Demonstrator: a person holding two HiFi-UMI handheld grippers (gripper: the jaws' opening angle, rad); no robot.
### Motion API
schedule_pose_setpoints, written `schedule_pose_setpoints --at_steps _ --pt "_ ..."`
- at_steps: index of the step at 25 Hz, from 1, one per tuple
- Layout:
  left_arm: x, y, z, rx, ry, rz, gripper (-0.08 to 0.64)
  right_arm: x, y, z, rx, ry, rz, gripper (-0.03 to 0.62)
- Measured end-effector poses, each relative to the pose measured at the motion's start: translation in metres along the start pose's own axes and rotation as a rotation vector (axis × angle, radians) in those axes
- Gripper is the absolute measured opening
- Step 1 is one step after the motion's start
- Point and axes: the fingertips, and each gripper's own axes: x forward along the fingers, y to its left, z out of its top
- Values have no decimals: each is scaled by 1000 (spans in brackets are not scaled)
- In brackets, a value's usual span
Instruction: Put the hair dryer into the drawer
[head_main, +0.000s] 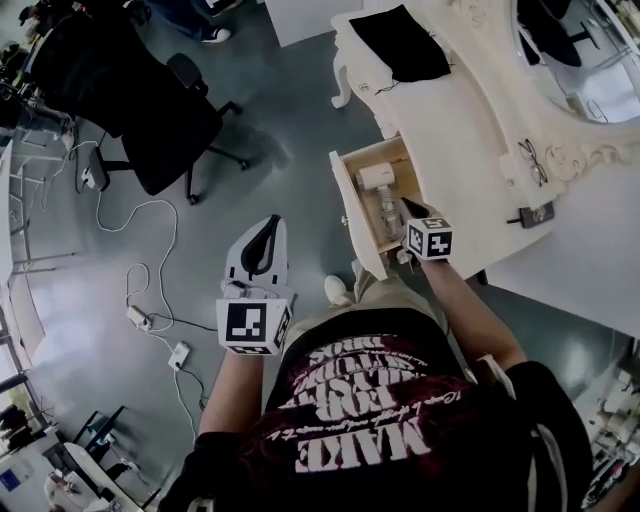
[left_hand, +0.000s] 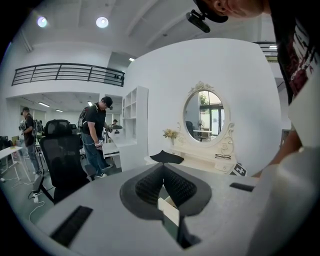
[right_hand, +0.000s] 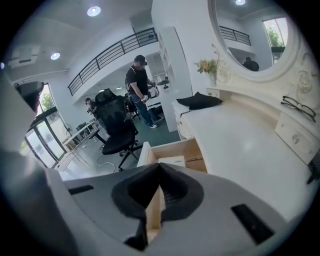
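Note:
The white hair dryer (head_main: 378, 179) lies inside the open wooden drawer (head_main: 351, 205) of the white dressing table (head_main: 470, 130). My right gripper (head_main: 409, 207) hangs just over the drawer's near right corner, shut with nothing in it. In the right gripper view its fingertips (right_hand: 160, 165) meet, with the drawer (right_hand: 172, 148) below and ahead of them. My left gripper (head_main: 271, 220) is held out over the floor, left of the drawer, also shut and empty. In the left gripper view its jaws (left_hand: 162, 167) point level toward the table and its mirror (left_hand: 204, 112).
A black cloth (head_main: 400, 42) and a pair of glasses (head_main: 533, 161) lie on the tabletop. A black office chair (head_main: 150, 110) stands on the floor at left, with cables and power strips (head_main: 137, 317) nearby. People stand at desks in the background (left_hand: 95, 135).

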Motion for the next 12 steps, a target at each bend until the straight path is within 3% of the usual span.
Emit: schedule_pose_setpoints --at_steps 7,12 --pt "-13 -7 3 12 -12 -25 5 -47 31 36 -66 -131 37 5" --pt "-24 -4 6 11 -32 -3 5 -80 59 72 -133 -233 66 5"
